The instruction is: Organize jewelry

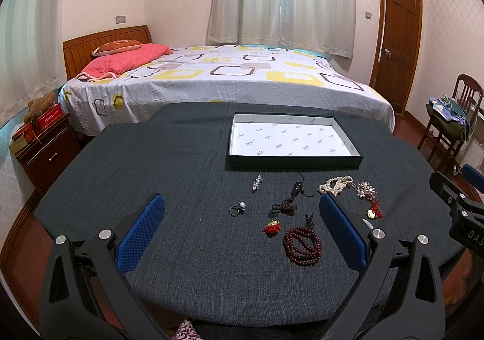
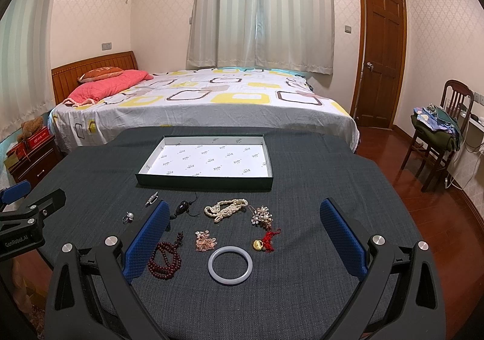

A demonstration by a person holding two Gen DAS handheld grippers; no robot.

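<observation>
Dark grey woven cloth covers the table (image 2: 302, 164); all jewelry lies loose on it, none yet in the shallow dark-walled cardboard tray w/ white printed liner (image 2: 208, 181) at the far side.

Gripper status: left gripper (image 1: 242, 228) jaws wide apart, nothing held. Right gripper (image 2: 242, 240) jaws wide apart, nothing held. Both hover above the near table edge.

Item positions (right wrist view): translucent white stone bangle (image 2: 230, 264) nearest, approx. centred between the right jaws; pale pink bead cluster (image 2: 205, 241) just beyond it; dark red wooden bead strand (image 2: 165, 261) close to the left-side pad; cream pearl strand (image 2: 225, 208) farther out, near the tray.

Hazards, judged:
- Bangle: smooth, hard, round; may squirt from the pads if pinched off-centre
- Bead strands: limp; a partial pinch may leave loops trailing, snagging the tray wall or dragging neighbours
- Items sit close together; a wide closing stroke may catch 2 at once
- Small silver ring w/ white pearl (image 1: 237, 208): low profile; pads may skid over it on the cloth
</observation>
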